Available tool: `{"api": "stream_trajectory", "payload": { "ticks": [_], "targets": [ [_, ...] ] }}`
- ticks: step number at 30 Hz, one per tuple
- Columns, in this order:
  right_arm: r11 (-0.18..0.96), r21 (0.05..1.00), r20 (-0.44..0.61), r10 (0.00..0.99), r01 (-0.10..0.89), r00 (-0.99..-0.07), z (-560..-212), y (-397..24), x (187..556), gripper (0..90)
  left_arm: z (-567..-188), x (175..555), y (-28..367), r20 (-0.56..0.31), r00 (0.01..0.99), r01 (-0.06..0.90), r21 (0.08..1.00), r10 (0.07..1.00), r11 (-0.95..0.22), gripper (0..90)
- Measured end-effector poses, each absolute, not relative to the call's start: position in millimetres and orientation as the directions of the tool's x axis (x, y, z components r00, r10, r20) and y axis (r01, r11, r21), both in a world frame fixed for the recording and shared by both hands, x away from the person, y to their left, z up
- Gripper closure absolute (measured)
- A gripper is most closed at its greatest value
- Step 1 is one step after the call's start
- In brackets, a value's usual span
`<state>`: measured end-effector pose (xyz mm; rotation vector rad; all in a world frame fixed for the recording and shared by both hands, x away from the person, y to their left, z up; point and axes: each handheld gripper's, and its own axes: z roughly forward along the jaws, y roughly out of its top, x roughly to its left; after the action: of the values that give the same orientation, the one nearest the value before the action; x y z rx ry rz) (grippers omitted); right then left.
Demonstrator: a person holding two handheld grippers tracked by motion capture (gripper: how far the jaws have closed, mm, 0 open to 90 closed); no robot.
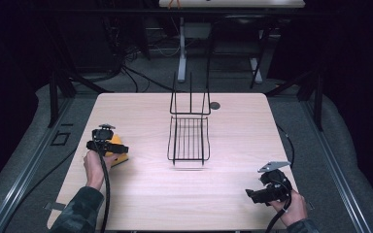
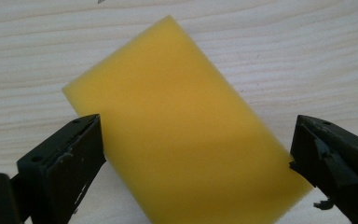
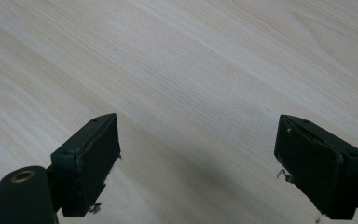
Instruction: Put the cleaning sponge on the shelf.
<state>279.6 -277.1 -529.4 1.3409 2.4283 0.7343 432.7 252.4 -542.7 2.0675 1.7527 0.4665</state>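
A yellow sponge (image 1: 118,150) lies flat on the pale wooden table (image 1: 141,189) near its left edge. My left gripper (image 1: 108,144) hovers right over it, held in a person's hand. In the left gripper view the sponge (image 2: 177,126) lies slantwise between the two black jaws, which stand open on either side of it; the left gripper (image 2: 196,154) has not closed on it. My right gripper (image 1: 252,194) rests low near the table's front right corner. Its jaws are wide open over bare wood, as the right gripper (image 3: 196,158) view shows.
A black wire rack (image 1: 189,133) stands in the middle of the table, its back upright and its tray toward me. A small dark round spot (image 1: 215,105) marks the table's far side. Table legs and cables stand on the dark floor beyond.
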Motion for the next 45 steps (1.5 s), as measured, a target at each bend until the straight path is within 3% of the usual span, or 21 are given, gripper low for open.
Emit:
{"api": "stream_trajectory", "payload": {
  "ticks": [6, 29, 45],
  "targets": [
    [0.443, 0.552, 0.007, 0.845, 0.706, -0.535, -529.3, -276.7, 279.5, 13.6, -540.5, 433.3, 251.8, -0.008, 0.159, 0.845, 0.518, 0.987, -0.132, 1.5],
    [0.444, 0.549, 0.01, 0.843, 0.708, -0.537, -529.2, -277.4, 279.0, 13.6, -551.1, 429.2, 257.2, 0.013, 0.176, 0.869, 0.467, 0.984, -0.161, 1.9],
    [0.443, 0.55, 0.009, 0.844, 0.708, -0.536, -529.1, -277.0, 278.4, 13.7, -552.6, 424.5, 265.9, -0.053, 0.172, 0.871, 0.474, 0.984, -0.127, 15.4]
  ]
}}
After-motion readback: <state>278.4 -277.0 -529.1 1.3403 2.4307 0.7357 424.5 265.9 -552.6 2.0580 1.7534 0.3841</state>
